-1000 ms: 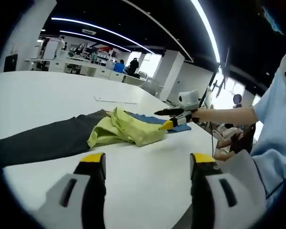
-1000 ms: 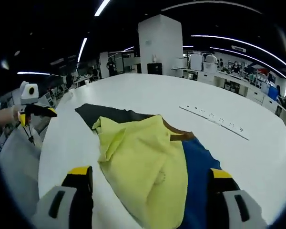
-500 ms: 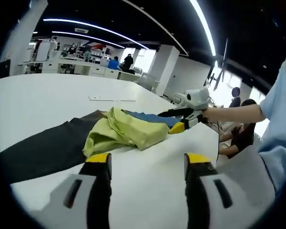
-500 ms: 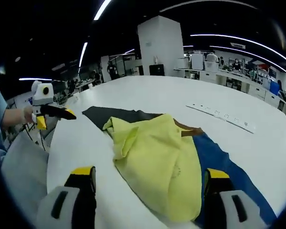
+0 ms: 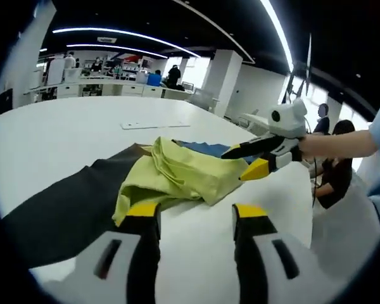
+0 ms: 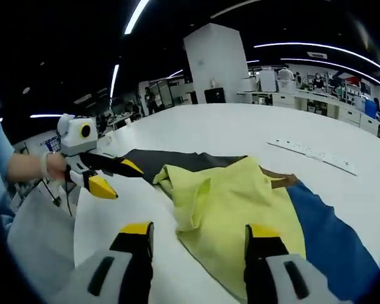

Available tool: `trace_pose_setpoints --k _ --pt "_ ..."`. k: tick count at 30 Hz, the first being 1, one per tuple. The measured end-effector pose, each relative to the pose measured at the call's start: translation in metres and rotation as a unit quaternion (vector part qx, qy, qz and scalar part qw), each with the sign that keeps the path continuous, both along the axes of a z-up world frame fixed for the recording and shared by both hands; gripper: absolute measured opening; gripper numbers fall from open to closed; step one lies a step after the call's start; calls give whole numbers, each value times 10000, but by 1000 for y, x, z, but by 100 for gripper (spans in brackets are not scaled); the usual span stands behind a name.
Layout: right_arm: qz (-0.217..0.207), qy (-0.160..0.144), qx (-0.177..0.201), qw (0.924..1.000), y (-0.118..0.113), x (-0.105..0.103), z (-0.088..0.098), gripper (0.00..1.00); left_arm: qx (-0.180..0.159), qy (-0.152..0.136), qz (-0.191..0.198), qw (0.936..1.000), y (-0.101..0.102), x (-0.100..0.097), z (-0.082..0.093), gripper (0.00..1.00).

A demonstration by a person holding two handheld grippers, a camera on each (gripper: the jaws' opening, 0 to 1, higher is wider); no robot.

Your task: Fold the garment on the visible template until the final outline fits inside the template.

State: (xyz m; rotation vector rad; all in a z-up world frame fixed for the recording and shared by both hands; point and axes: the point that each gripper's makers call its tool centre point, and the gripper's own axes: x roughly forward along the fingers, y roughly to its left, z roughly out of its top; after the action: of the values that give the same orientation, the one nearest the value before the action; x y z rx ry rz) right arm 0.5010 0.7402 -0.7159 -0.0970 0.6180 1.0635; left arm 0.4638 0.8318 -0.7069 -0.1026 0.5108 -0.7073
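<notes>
The yellow garment (image 5: 177, 177) sits bunched in a loose heap on the white table (image 5: 63, 126), lying across a dark grey cloth (image 5: 63, 209) and a blue cloth (image 6: 332, 247) that peek out on either side; a bit of brown edge (image 6: 278, 177) shows too. I can't tell which of those, if any, is the template. Both grippers hang just beside the heap from opposite ends, I'd guess to grab two points and spread it flat before any folding. The left gripper (image 5: 193, 218) has its yellow-tipped jaws spread with nothing between them, near the garment's close edge. Same for the right gripper (image 6: 199, 237), jaws parted and empty, right over the yellow fabric. Each one also pops up in the other's view, held by a hand (image 6: 28, 168). So folding looks barely started. The table is big, smooth and glossy, with a long flat white strip (image 6: 310, 152) lying well apart from the clothes. The room's a large open office with strip lights (image 5: 114, 35), pillars, desks and people in the back.
</notes>
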Motion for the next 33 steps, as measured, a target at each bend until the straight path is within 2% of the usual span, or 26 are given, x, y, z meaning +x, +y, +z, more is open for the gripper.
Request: trace_pose_setpoints --k 4,7,13,15,21,26,27,28,29,33 --pt "88 86 -97 9999 10 -3 -9 39 0 60 -12 10000 -9 13 -9 39" --pt "92 220 -67 9997 15 -4 -14 37 3 113 44 9999 -15 23 -15 36" --pt "-21 329 -56 9994 16 2 -21 28 62 123 107 9998 -22 36 -21 31" --pt "-65 406 -63 9991 15 4 -25 26 35 116 142 9998 -23 38 -20 30" --pt "-284 575 18 9979 15 9 -29 16 -3 190 223 9996 -29 42 -24 17" --pt "-361 648 17 9972 16 12 -35 10 -30 246 300 9992 -32 47 -30 15" --pt "-397 670 3 9970 16 13 -36 8 -62 260 356 9990 -31 48 -30 12" --pt "-438 720 2 9964 15 12 -37 6 -107 286 390 9988 -31 49 -30 3" --pt "-467 761 38 9960 15 12 -37 2 -193 352 445 9982 -31 48 -30 1" --pt "-518 831 101 9951 13 9 -32 0 -240 348 440 9981 -32 47 -28 0"
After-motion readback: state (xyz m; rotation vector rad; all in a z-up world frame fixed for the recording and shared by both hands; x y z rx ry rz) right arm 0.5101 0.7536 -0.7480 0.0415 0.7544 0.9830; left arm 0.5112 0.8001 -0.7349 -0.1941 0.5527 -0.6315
